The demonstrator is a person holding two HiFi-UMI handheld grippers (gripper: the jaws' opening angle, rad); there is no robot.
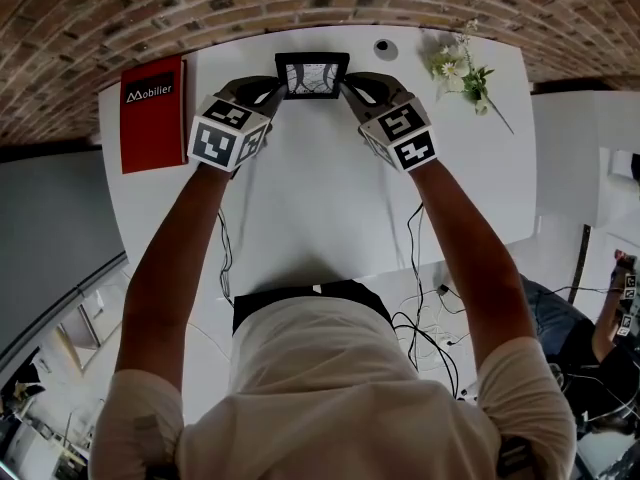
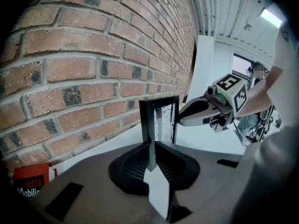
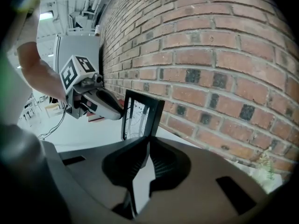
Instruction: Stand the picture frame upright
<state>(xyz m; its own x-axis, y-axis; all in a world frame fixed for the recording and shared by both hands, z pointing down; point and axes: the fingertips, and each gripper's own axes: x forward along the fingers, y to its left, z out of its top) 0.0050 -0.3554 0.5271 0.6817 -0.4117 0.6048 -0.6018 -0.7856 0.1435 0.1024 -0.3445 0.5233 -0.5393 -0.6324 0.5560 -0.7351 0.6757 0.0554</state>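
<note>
The red book (image 1: 153, 113), flat on the white table (image 1: 320, 198) by the brick wall (image 1: 200, 8), reads "Mobilier" in white. Just before that wall the picture frame (image 1: 313, 75) stands upright. The left gripper (image 1: 273, 95) pinches its left edge with narrow jaws, and the right gripper (image 1: 352, 92) pinches its right edge. Flowers (image 1: 458, 68) lie near the wall.

Rough brick wall (image 2: 93, 55), smooth white table (image 1: 330, 198), matt black picture frame (image 1: 313, 75)
</note>
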